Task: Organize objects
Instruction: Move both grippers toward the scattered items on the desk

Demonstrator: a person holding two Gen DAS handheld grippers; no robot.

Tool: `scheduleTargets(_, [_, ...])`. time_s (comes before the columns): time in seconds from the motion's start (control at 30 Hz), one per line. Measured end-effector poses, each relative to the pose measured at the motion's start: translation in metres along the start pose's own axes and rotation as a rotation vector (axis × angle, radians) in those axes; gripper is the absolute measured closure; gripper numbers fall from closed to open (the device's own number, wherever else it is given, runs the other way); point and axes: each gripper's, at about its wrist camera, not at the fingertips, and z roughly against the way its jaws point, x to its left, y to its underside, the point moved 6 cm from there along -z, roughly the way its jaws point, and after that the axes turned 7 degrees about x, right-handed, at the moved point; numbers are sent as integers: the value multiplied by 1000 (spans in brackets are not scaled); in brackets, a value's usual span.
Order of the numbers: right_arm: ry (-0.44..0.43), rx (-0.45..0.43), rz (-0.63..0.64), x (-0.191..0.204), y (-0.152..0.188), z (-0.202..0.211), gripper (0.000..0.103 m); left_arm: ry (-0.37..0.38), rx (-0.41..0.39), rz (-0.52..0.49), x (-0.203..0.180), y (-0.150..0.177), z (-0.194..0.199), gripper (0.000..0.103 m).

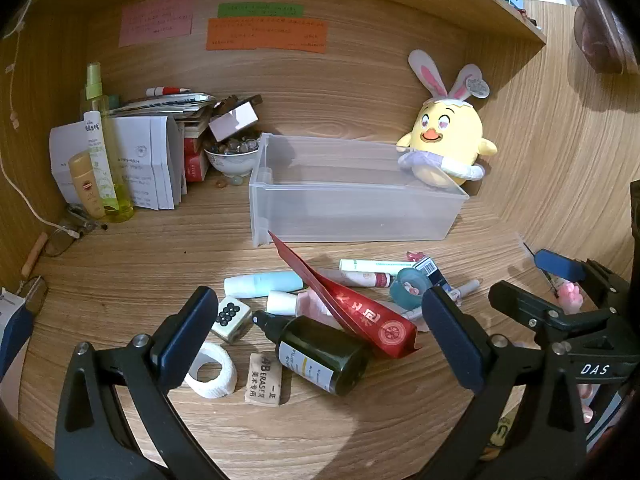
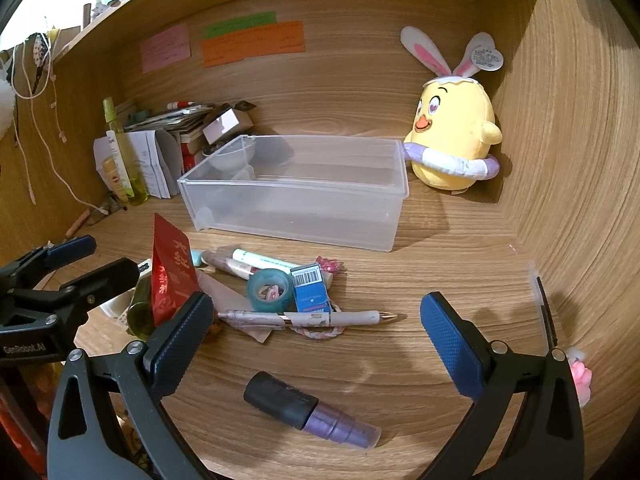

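Both claws are spread wide with nothing in them: left gripper (image 1: 320, 332) above the dark bottle (image 1: 320, 354), right gripper (image 2: 316, 338) near the purple tube (image 2: 316, 412). The clear bin (image 2: 296, 216) looks empty, I think.

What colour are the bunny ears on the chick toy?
White with pink insides; the chick toy itself is yellow. The right wrist view shows it best.

"DAS" is showing in white on the right gripper (image 1: 596, 368); "GenRobot.AI" is showing on the left gripper (image 2: 24, 348). "4B ERASER" is reading across the tan eraser (image 1: 264, 378). A barcode is sitting on the small blue box (image 2: 310, 288).
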Motion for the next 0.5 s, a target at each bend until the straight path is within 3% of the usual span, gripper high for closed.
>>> scheduleTargets(0.5, [-22, 8, 1, 0, 2, 0, 0, 5, 9, 4, -2, -2, -1, 0])
